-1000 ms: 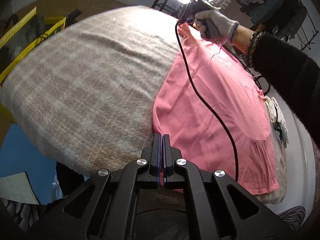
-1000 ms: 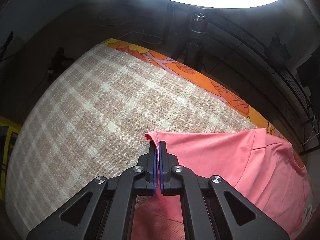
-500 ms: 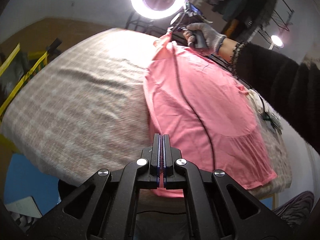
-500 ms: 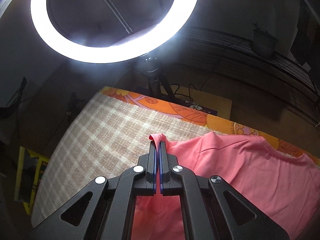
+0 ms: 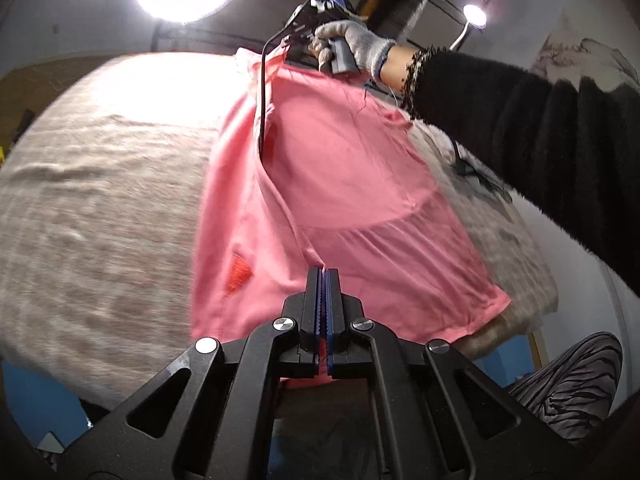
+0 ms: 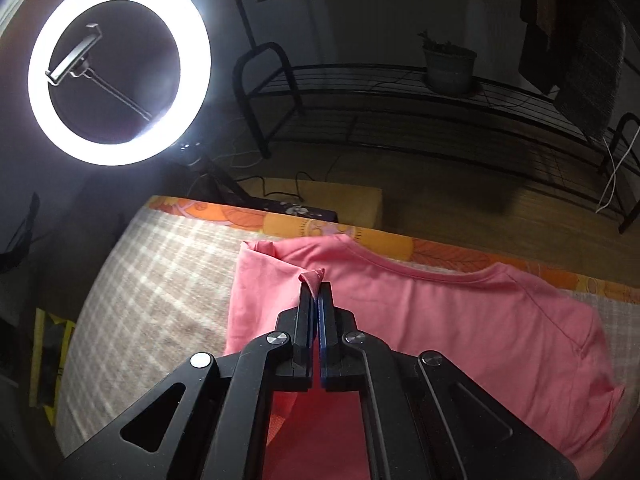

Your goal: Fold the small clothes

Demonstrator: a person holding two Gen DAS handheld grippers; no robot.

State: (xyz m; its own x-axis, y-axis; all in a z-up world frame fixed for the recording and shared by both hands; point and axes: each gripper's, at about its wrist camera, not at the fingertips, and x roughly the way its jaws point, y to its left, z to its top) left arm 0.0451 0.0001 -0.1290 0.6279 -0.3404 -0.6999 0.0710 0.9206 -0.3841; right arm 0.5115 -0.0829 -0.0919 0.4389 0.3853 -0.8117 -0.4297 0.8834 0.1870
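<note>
Here your left gripper (image 5: 322, 276) has its fingers clamped together on the hem end of the pink T-shirt (image 5: 344, 184), and your right gripper (image 6: 317, 290) has its fingers pinched on a small rolled tuck of the same shirt near its shoulder. The shirt lies stretched across the checked beige blanket (image 5: 100, 200), its left edge lifted and doubled over toward the middle. In the left wrist view your gloved right hand (image 5: 352, 46) grips the other gripper's handle, with a black cable (image 5: 262, 92) hanging over the cloth. A potted plant (image 6: 448, 62) stands on the black wire rack (image 6: 360, 92). The ring light (image 6: 118, 66) washes out the blanket's far end. The blanket and shirt are motion-blurred in the left wrist view.
</note>
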